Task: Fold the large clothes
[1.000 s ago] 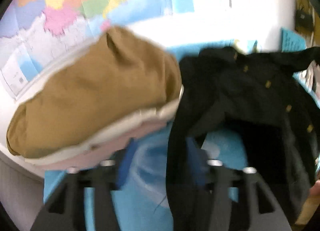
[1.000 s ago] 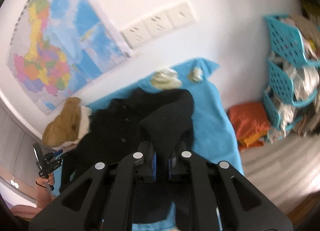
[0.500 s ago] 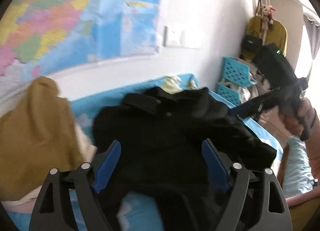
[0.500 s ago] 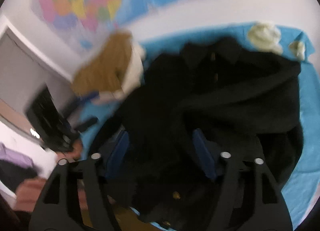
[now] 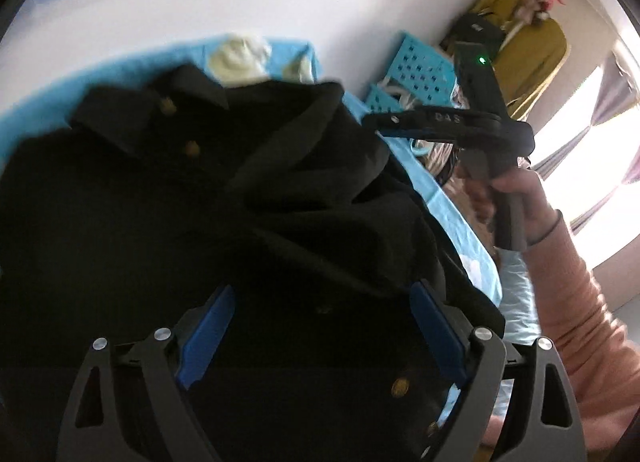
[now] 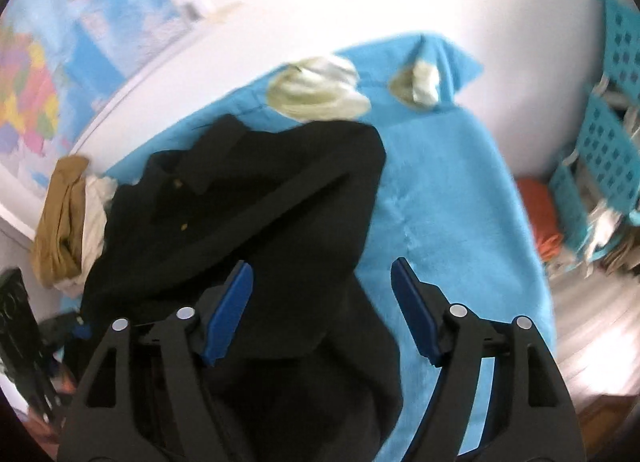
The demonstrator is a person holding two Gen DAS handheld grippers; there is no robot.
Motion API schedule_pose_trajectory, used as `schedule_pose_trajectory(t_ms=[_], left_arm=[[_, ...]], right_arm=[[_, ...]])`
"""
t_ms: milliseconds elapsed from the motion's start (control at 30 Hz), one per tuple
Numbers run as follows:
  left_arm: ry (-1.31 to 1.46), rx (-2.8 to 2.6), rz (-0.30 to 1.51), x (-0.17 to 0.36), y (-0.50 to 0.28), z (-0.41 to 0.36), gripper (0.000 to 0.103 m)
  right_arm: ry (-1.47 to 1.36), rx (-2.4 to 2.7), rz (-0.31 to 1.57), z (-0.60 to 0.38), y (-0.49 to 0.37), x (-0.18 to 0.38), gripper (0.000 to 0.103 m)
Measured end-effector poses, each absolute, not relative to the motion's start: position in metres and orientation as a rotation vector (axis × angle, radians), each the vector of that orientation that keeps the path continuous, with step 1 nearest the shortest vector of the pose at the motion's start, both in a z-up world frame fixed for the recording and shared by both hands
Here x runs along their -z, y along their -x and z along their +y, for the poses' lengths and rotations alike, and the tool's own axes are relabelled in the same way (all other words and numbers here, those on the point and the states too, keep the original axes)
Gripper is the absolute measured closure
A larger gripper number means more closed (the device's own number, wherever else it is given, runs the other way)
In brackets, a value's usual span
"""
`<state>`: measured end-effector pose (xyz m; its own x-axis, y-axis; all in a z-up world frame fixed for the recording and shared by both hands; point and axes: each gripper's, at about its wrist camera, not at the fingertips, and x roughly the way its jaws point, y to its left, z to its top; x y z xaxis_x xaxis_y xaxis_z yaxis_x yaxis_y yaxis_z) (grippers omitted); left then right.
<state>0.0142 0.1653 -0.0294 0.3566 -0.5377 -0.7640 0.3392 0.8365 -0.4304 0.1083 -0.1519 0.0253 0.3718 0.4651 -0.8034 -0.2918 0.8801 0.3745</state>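
A large black coat with gold buttons point(image 5: 192, 198) lies crumpled on a blue-covered bed point(image 6: 448, 198); it also shows in the right wrist view point(image 6: 256, 214). My left gripper point(image 5: 322, 302) is open and empty, just above the coat's lower part. My right gripper point(image 6: 320, 286) is open and empty, over the coat's right edge. The right gripper also shows in the left wrist view point(image 5: 400, 122), held by a hand at the coat's far right side.
Pale cream garments point(image 6: 320, 90) lie at the bed's far end by the wall. A brown and white folded pile point(image 6: 64, 230) sits at the left. Turquoise baskets point(image 6: 612, 150) and an orange item point(image 6: 540, 214) stand right of the bed. A map point(image 6: 28, 102) hangs on the wall.
Both grippers were shut on the black coat a second ago; both have opened and let it go. The coat now lies on the bed and both cameras have swung over it.
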Motion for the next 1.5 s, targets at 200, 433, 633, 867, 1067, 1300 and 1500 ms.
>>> schedule_pose_trajectory(t_ms=[200, 433, 633, 867, 1067, 1300, 1500], left_arm=[[0.183, 0.594, 1.084, 0.034, -0.025, 0.162, 0.095], [0.032, 0.353, 0.949, -0.014, -0.028, 0.231, 0.09], [0.057, 0.289, 1.004, 0.0, -0.025, 0.263, 0.037], [0.1, 0.549, 0.999, 0.011, 0.017, 0.247, 0.02], [-0.018, 0.578, 1.084, 0.043, 0.02, 0.208, 0.043], [-0.257, 0.294, 0.908, -0.001, 0.009, 0.225, 0.097], [-0.613, 0.097, 0.741, -0.015, 0.023, 0.221, 0.083]], right_arm=[[-0.233, -0.638, 1.09, -0.154, -0.108, -0.016, 0.091], [-0.238, -0.524, 0.96, -0.191, -0.118, -0.061, 0.096], [-0.315, -0.483, 1.064, -0.202, -0.13, -0.024, 0.09], [-0.346, -0.53, 1.058, -0.2, -0.131, -0.024, 0.044], [-0.308, -0.561, 1.091, -0.188, -0.135, -0.013, 0.09], [-0.335, -0.566, 0.976, -0.202, -0.129, -0.038, 0.093], [-0.264, -0.526, 1.011, -0.191, -0.131, -0.023, 0.09]])
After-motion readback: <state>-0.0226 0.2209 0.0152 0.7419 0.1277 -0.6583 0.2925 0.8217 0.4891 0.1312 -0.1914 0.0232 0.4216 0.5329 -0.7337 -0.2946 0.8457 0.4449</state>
